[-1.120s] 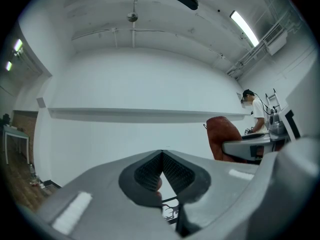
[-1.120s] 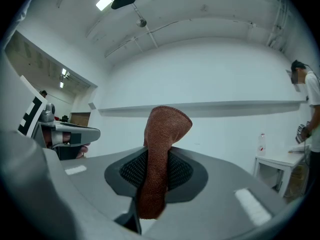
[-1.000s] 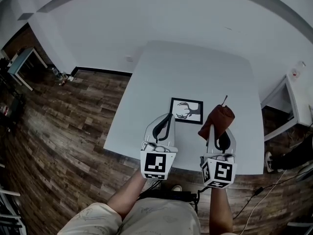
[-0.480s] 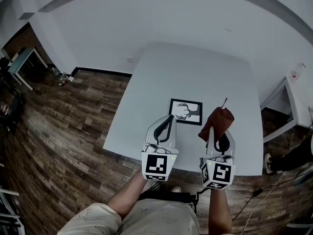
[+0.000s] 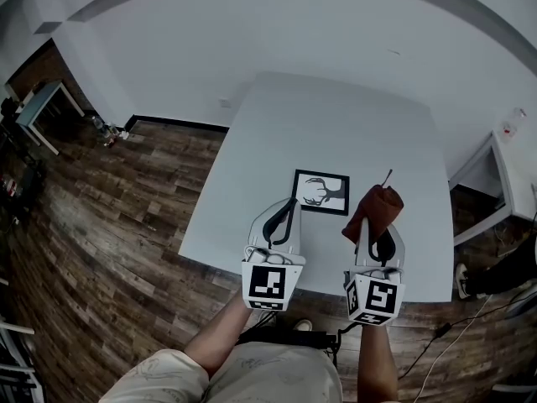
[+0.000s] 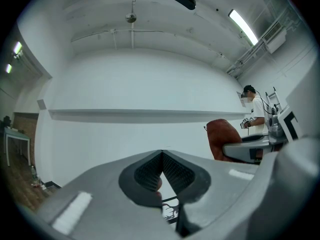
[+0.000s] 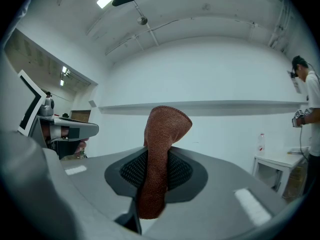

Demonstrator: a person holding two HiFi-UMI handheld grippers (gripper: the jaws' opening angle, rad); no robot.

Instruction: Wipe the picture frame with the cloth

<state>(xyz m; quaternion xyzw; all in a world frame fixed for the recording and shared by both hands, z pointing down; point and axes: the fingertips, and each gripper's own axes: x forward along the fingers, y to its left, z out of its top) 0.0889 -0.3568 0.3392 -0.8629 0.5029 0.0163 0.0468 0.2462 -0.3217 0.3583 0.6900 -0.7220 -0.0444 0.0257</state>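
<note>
A small black picture frame with a deer-antler print lies flat on the white table, near its front edge. A sliver of the picture frame shows under the left jaws. My left gripper hovers just left of the frame and in front of it, shut with nothing between its pads. My right gripper is held to the right of the frame, shut on a folded rust-red cloth that sticks up past the jaws. The cloth hangs between the pads in the right gripper view.
The table's front edge runs just under both grippers, with wood floor to the left. A white side table stands at the right. A person stands at the far right by a wall.
</note>
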